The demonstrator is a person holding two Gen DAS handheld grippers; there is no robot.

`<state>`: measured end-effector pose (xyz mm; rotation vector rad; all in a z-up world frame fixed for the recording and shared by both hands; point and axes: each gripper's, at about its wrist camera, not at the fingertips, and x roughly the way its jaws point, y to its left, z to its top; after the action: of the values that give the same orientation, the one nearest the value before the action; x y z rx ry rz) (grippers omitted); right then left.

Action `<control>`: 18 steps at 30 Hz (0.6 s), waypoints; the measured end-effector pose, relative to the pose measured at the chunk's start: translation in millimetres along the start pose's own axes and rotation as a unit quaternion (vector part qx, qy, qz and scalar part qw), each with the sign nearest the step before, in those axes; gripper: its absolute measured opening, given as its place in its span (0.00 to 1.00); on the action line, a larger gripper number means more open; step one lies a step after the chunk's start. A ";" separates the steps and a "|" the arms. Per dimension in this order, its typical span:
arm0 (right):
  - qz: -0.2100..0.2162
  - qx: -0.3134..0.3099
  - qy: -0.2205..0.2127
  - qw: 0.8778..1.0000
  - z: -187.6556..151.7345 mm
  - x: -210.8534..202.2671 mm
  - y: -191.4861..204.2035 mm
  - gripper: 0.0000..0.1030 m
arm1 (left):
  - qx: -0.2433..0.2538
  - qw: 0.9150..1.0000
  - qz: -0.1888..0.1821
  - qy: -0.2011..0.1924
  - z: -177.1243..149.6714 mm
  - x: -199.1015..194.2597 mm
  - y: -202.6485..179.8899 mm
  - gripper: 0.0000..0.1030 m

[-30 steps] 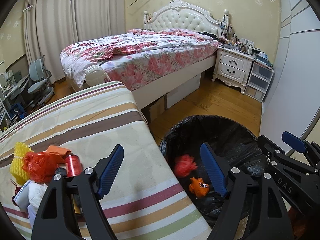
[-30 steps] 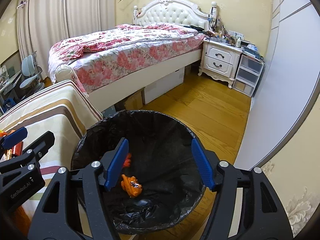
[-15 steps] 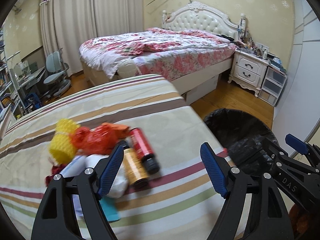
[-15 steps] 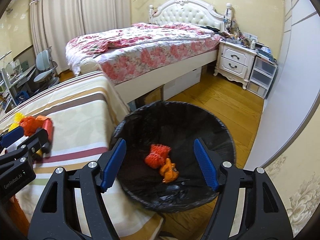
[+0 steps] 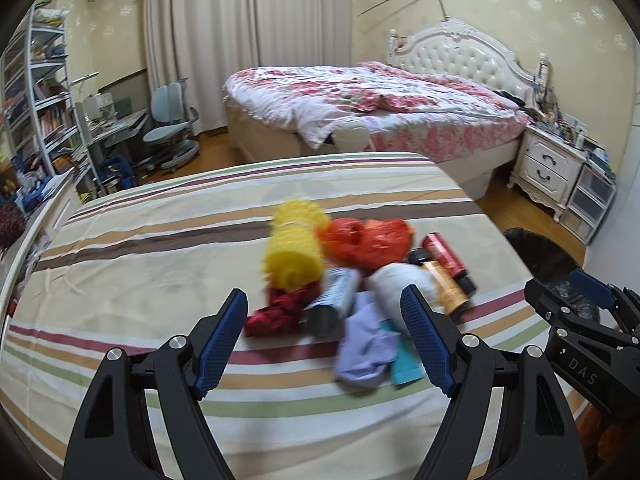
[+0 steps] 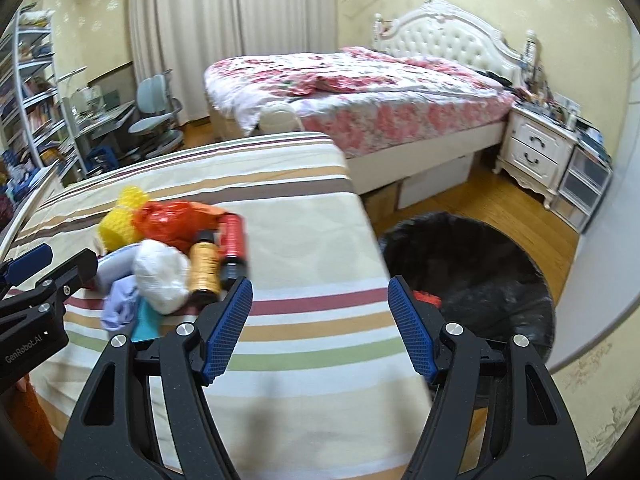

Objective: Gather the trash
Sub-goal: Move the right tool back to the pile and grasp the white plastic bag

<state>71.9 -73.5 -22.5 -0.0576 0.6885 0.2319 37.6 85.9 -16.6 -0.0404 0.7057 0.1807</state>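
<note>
With both my left gripper (image 5: 324, 330) and right gripper (image 6: 320, 320) spread apart and empty, I should centre one on the orange bottle (image 5: 446, 286), mid-frame, before squeezing.

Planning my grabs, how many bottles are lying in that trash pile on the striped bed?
2: a red bottle on the pile's bin side, an amber bottle beside it. Others may be buried.

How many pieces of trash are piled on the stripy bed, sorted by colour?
Yellow: 1, the spiky yellow roll
Orange-red: 1, the crumpled bag
Red: 2, the red can and the dark red wrapper
Amber: 1, the amber bottle
White: 1, the white wad
Silver-grey: 1, the grey tube
Lilac: 1, the lilac cloth
Teal: 1, the teal packet
Total: 9
</note>
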 end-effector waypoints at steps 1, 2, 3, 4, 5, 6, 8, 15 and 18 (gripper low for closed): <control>0.006 -0.006 0.000 1.000 0.9 0.3 7.9 0.67 | -0.005 1.000 0.005 0.001 -1.9 -0.1 7.2 0.74; 0.012 -0.012 0.001 1.000 1.6 0.4 15.4 0.67 | -0.010 1.000 0.010 0.003 -3.2 0.5 14.2 0.74; 0.016 -0.017 0.001 1.000 1.8 1.0 20.9 0.67 | -0.015 1.000 0.016 0.004 -4.5 0.8 21.4 0.74; 0.020 -0.022 0.001 1.000 2.1 1.3 27.7 0.67 | -0.020 1.000 0.021 0.006 -5.5 1.5 29.1 0.74; 0.025 -0.028 0.003 0.999 3.1 2.2 35.0 0.67 | -0.024 0.999 0.027 0.007 -6.3 2.2 35.8 0.74; 0.029 -0.033 0.004 0.999 4.4 3.7 41.2 0.67 | -0.029 0.999 0.032 0.008 -7.6 2.5 42.7 0.74; 0.037 -0.041 0.006 0.998 5.6 4.7 51.6 0.67 | -0.040 0.998 0.039 0.009 -10.0 2.3 57.4 0.74; 0.053 -0.072 0.015 0.996 8.0 14.2 87.5 0.64 | -0.062 0.996 0.059 0.013 -17.2 4.0 88.1 0.74; 0.056 -0.083 0.027 0.995 6.2 20.5 96.3 0.54 | -0.066 0.996 0.059 0.018 -20.1 6.3 94.3 0.74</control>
<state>68.8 24.9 -28.4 -0.1844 0.7253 0.3954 12.6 177.6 -33.7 -0.1290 0.7310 0.3402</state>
